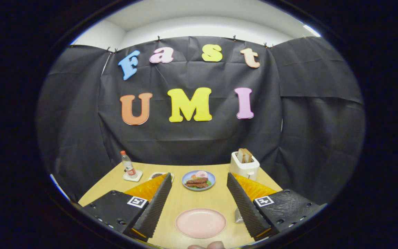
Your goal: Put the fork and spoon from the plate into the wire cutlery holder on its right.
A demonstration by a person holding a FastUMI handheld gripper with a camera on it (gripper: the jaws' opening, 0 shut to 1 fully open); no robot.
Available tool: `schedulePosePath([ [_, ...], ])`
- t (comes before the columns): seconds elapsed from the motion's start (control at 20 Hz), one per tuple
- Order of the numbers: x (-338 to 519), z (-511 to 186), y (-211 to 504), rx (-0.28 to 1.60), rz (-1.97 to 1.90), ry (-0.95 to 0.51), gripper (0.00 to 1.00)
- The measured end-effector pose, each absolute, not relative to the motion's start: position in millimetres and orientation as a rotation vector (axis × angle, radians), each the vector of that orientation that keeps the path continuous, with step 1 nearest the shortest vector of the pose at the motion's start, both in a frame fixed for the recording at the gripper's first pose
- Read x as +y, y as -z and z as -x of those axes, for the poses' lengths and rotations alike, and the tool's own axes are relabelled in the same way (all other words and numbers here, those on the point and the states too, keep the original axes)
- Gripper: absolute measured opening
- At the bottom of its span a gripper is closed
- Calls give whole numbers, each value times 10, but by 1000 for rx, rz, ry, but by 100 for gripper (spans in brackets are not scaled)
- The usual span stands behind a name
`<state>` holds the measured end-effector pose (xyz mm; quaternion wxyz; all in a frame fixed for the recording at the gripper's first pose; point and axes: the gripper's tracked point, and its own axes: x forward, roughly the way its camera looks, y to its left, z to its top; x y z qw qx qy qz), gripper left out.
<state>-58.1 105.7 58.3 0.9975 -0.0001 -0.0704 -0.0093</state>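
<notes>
A pink plate lies on the wooden table, low between my fingers, and its surface is bare. Just right of it a small silvery piece, probably the wire cutlery holder, peeks out from behind my right finger; most of it is hidden. My gripper is held above the table, open wide, with nothing between its fingers.
Beyond the fingers sit a blue plate of food, a white toaster with bread at the right, a small bottle on a coaster at the left, and a small dish behind my left finger. A person's fingertips show at the near edge.
</notes>
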Motion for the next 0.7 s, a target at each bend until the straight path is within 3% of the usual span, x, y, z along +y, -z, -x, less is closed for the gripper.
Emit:
schedulePosePath([
  [0.7, 991, 567, -602, -164, -1, 36, 96],
])
